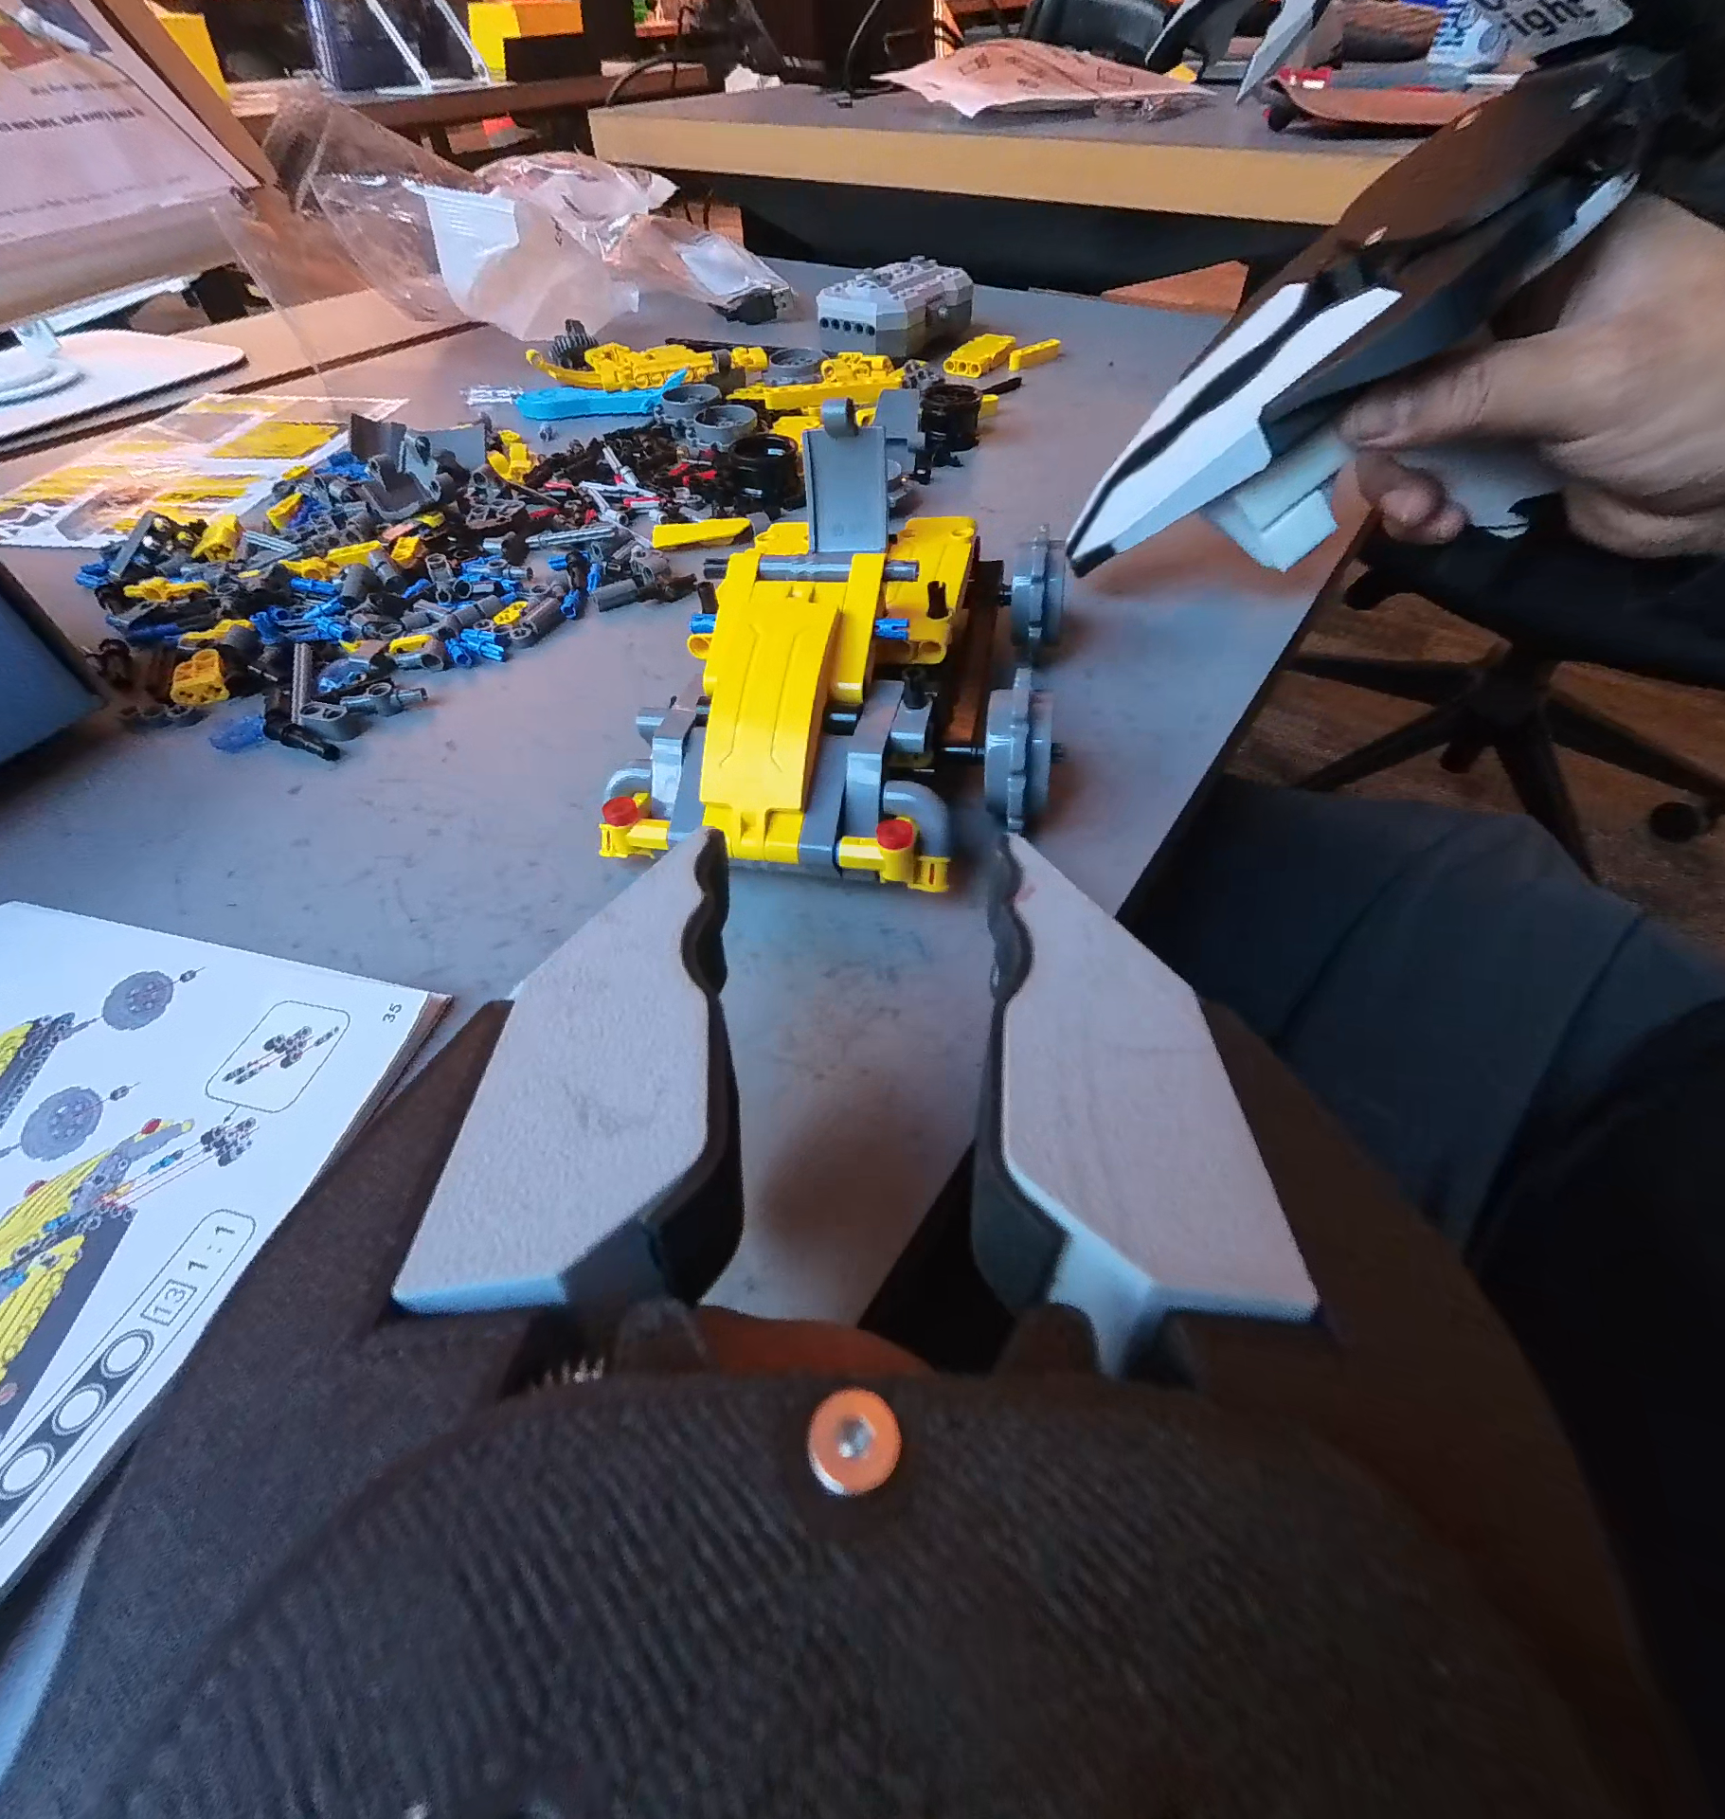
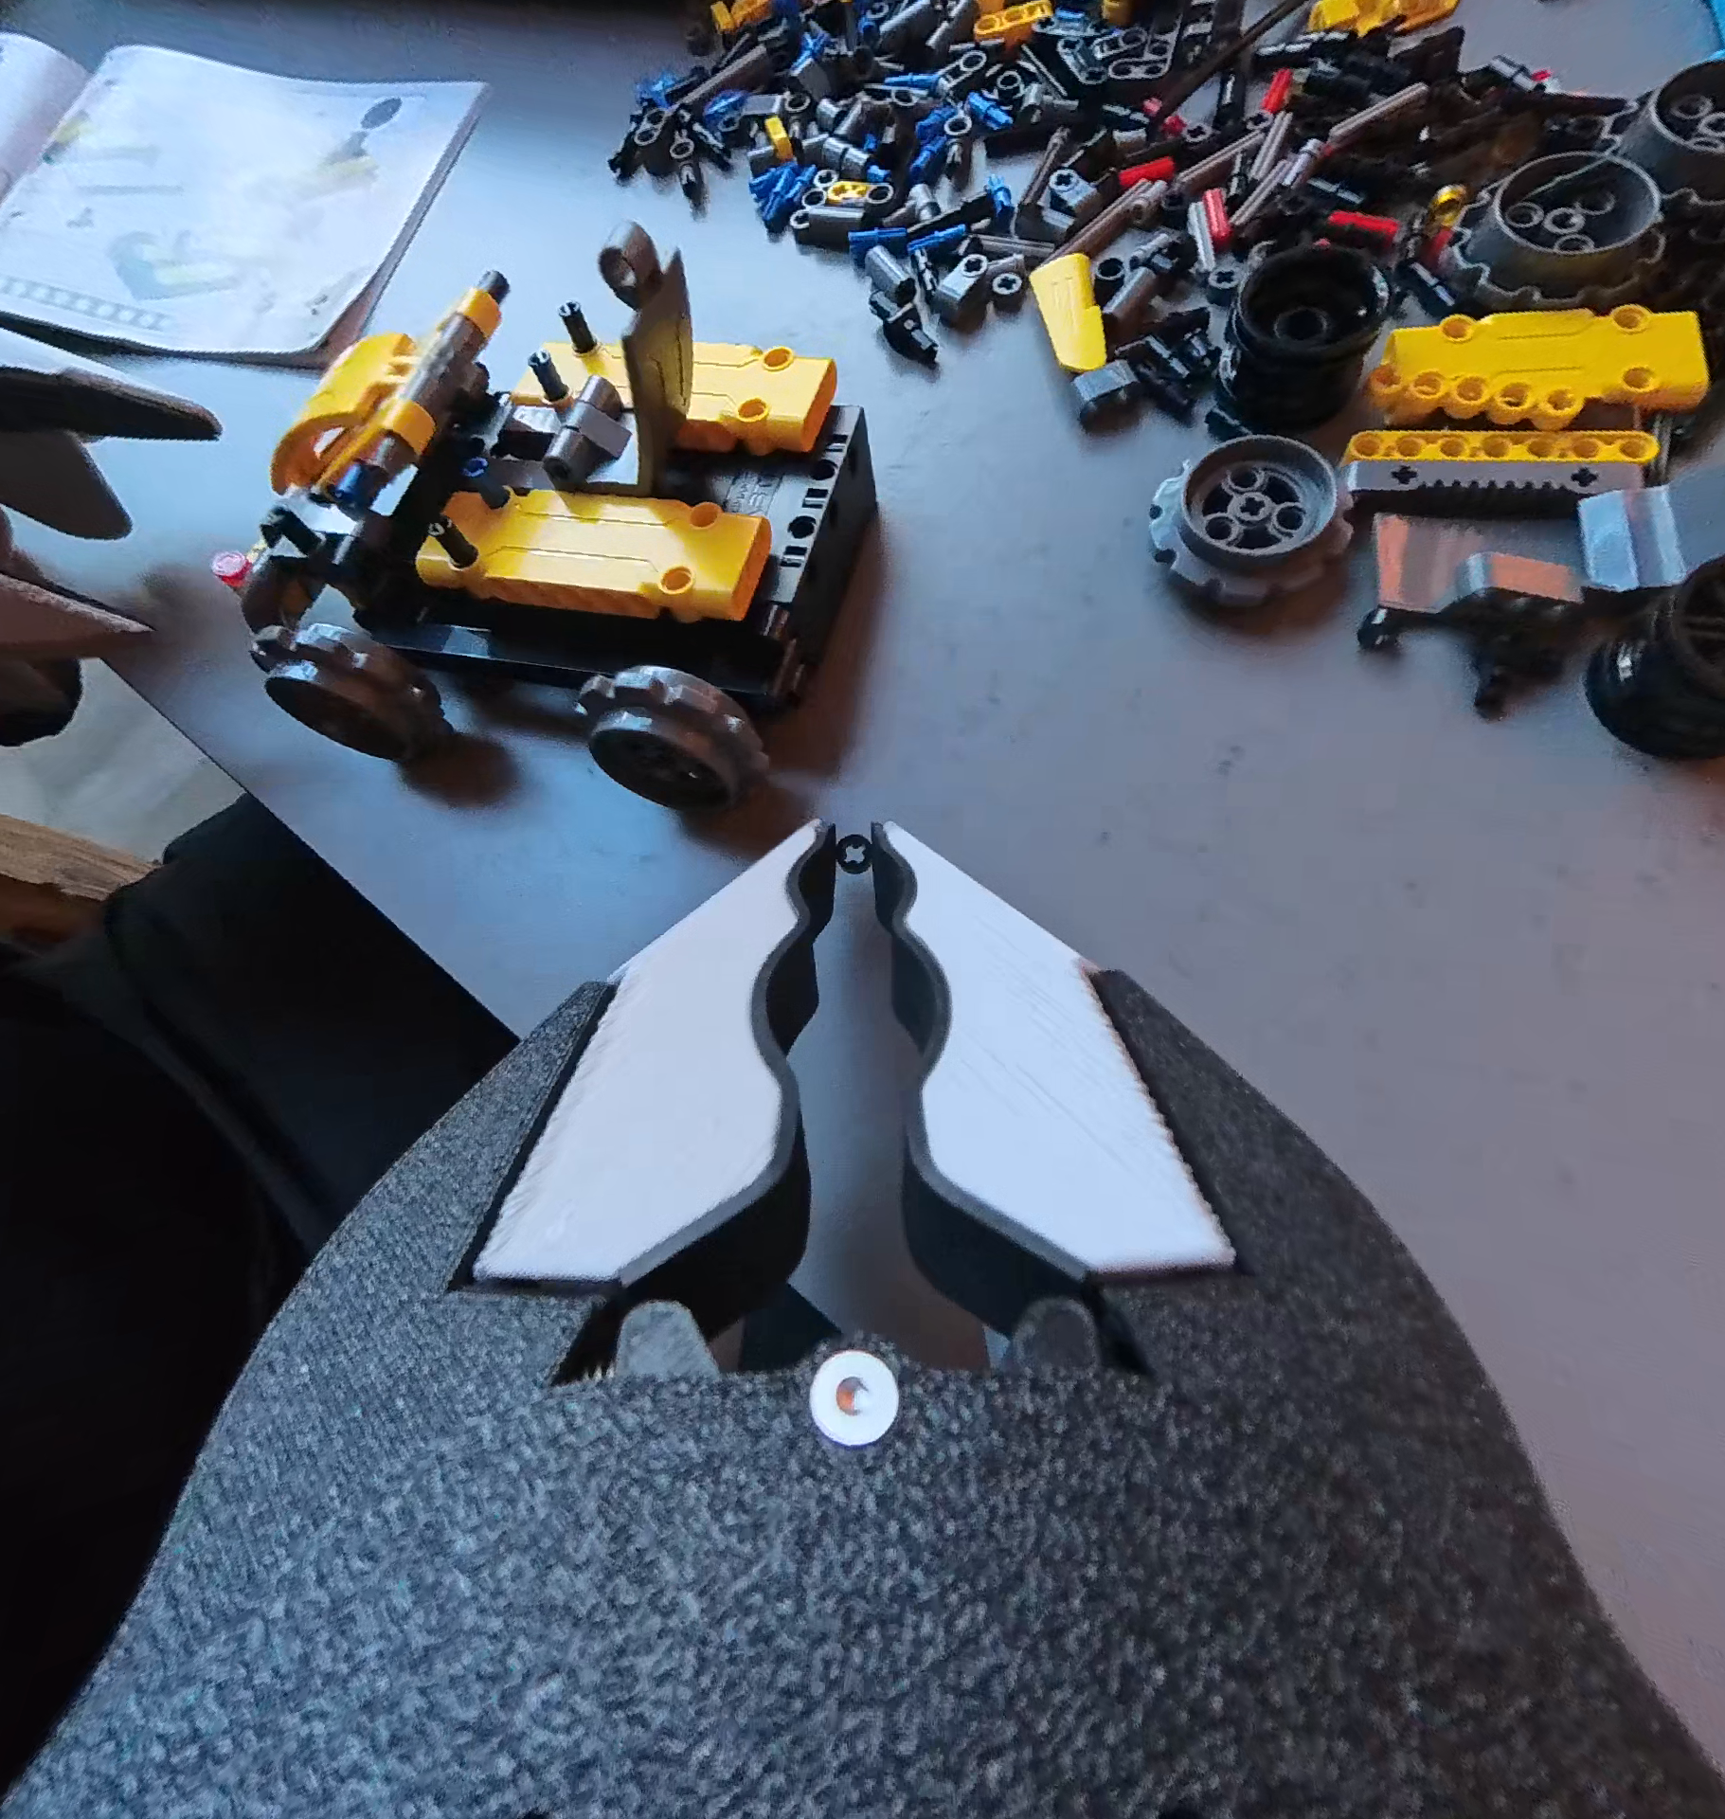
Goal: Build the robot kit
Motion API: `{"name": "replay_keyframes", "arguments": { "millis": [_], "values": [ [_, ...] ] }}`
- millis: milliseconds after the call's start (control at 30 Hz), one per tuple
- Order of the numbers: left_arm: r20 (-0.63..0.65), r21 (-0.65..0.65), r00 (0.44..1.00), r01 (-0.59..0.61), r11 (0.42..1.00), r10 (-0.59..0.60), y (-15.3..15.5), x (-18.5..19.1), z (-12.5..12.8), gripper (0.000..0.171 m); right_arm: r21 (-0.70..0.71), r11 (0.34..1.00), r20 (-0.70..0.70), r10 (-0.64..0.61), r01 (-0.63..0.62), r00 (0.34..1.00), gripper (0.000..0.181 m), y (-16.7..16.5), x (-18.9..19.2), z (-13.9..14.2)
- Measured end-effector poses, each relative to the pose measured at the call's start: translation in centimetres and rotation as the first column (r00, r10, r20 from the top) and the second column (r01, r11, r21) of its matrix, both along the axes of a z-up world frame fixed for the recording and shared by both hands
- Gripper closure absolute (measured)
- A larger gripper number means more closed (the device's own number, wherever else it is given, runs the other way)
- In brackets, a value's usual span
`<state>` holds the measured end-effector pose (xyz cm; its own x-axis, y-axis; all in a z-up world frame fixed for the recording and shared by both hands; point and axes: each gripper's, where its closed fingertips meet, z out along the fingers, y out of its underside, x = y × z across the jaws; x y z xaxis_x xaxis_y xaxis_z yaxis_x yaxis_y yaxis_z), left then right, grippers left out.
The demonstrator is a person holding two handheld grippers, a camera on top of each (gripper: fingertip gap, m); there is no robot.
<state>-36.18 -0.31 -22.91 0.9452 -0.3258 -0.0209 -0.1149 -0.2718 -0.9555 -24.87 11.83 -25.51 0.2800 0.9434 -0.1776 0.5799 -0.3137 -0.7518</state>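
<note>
A half-built yellow and grey brick vehicle [image 1: 809,699] stands on the grey table [image 1: 396,837]; it also shows in the right wrist view [image 2: 583,512]. My left gripper [image 1: 853,866] is open, its tips just short of the vehicle's near end, holding nothing. My right gripper [image 2: 852,846] is shut on a tiny black pin [image 2: 852,852] at its fingertips, held above the table close to the vehicle's grey wheels [image 2: 676,743]. In the left wrist view the right gripper [image 1: 1084,561] hangs beside the vehicle's far wheel, in a person's hand.
A heap of small loose pieces [image 1: 396,581] lies left of the vehicle, with wheels and yellow beams [image 2: 1537,379] nearby. An open instruction booklet [image 1: 120,1161] lies at the near left. Clear plastic bags [image 1: 504,226] and a grey block [image 1: 893,300] sit at the back. The table edge [image 1: 1232,768] runs along the right. The left gripper's tips are roughly 20 centimeters from the right gripper's.
</note>
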Motion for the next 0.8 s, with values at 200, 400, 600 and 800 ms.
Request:
{"name": "replay_keyframes", "arguments": {
  "millis": [200, 400, 600, 800],
  "values": [
    [-0.011, -0.003, 1.0, -0.006, 1.0, 0.006, 0.1, 0.0, -0.1, 0.121, 0.01, 1.0, -0.038, 0.024, -0.024, 0.999, 0.175, -0.9, -0.5, 1.3],
    [-0.017, -0.003, 1.0, -0.01, 1.0, 0.01, 0.1, 0.0, -0.1, 0.121, 0.021, 0.998, -0.071, 0.058, -0.056, 0.996, 0.175, -2.4, -0.8, 2.4],
    [-0.012, 0.008, 1.0, -0.023, 1.0, 0.023, 0.2, -0.2, 0.1, 0.122, 0.028, 0.994, -0.146, 0.111, -0.108, 0.983, 0.175, -4.1, -1.6, 3.8],
    [-0.013, 0.015, 1.0, -0.013, 1.0, 0.013, 0.1, 0.0, 0.2, 0.128, -0.027, 0.985, -0.182, 0.165, -0.172, 0.969, 0.174, -6.5, -2.4, 3.6]
  ]
}}
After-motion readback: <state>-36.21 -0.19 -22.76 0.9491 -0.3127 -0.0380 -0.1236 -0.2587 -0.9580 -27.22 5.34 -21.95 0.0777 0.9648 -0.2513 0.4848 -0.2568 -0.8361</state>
